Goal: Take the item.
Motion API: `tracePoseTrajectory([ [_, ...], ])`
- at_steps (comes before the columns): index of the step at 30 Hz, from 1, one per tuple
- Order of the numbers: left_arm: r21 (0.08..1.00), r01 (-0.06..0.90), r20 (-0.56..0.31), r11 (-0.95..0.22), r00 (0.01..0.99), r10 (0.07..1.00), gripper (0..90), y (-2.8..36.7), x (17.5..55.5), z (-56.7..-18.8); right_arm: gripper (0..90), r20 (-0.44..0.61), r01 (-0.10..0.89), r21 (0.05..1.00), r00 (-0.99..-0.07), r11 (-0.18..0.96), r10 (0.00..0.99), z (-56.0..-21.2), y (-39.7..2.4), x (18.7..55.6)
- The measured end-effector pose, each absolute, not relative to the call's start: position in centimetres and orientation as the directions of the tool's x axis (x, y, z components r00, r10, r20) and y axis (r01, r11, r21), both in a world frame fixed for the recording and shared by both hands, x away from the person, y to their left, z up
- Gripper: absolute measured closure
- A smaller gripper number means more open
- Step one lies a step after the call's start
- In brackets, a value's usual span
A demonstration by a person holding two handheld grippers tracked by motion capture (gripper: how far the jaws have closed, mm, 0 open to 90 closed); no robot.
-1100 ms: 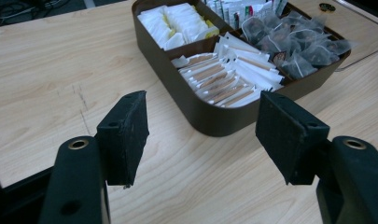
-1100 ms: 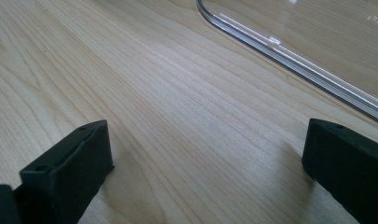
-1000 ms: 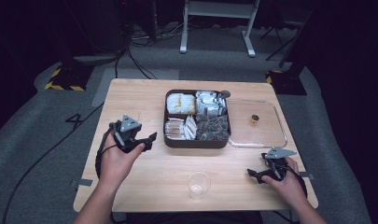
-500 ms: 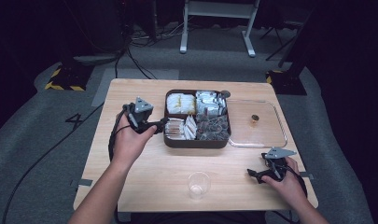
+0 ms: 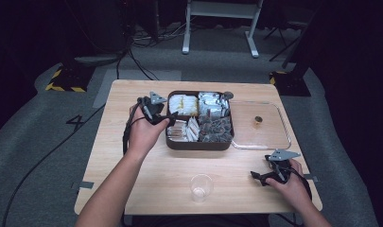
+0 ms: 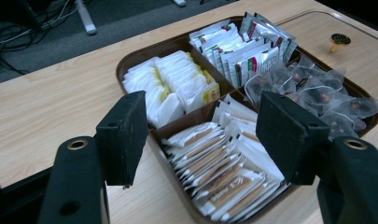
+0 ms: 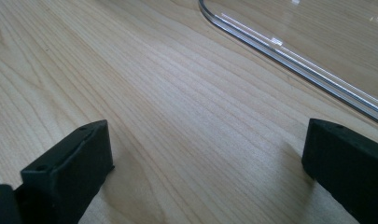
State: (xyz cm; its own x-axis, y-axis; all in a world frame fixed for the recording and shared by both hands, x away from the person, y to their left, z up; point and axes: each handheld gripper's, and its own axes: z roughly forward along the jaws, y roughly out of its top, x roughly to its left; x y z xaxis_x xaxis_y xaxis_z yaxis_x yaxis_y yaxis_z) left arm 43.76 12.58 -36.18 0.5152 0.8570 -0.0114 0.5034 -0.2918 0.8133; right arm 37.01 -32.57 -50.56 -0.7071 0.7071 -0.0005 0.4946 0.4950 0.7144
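A dark brown tray (image 5: 199, 144) with four compartments stands mid-table. It holds white and yellow tea bags (image 6: 170, 84), silver sachets (image 6: 242, 46), mesh pyramid bags (image 6: 312, 88) and brown-striped sachets (image 6: 219, 163). My left gripper (image 5: 169, 116) hovers at the tray's left rim (image 6: 133, 56). In the left gripper view the left gripper (image 6: 203, 135) is open, its jaws straddling the brown-striped sachets without touching them. My right gripper (image 5: 261, 170) rests near the table's front right corner. In the right gripper view the right gripper (image 7: 205, 163) is open over bare wood.
A clear lid (image 5: 269, 137) with a small gold knob (image 5: 258, 120) lies right of the tray; the lid's edge (image 7: 289, 56) runs just ahead of the right jaws. A clear plastic cup (image 5: 201, 187) stands near the front edge. Dark floor and cables surround the table.
My left hand has moved right and away from the person, from the table's left part up to the tray's left rim. The right hand has stayed put.
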Motion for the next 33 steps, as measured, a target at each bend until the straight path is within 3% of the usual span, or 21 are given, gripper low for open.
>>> tracePoseTrajectory([
  [5,0.818,0.506,-0.038,-0.273,0.521,0.853,34.1,11.4,45.2,-36.7,1.7,-0.002,0.491,0.714,-0.712,0.499,0.703,-50.6,-32.6,37.0],
  [14,0.795,0.518,0.007,-0.315,0.512,0.859,36.0,10.1,48.0,-37.7,1.8,-0.002,0.486,0.715,-0.717,0.502,0.697,-50.6,-32.7,37.2],
  [33,0.729,0.599,-0.044,-0.331,0.524,0.850,38.9,8.1,53.2,-40.8,1.8,-0.003,0.486,0.715,-0.717,0.502,0.697,-50.6,-32.6,37.3],
])
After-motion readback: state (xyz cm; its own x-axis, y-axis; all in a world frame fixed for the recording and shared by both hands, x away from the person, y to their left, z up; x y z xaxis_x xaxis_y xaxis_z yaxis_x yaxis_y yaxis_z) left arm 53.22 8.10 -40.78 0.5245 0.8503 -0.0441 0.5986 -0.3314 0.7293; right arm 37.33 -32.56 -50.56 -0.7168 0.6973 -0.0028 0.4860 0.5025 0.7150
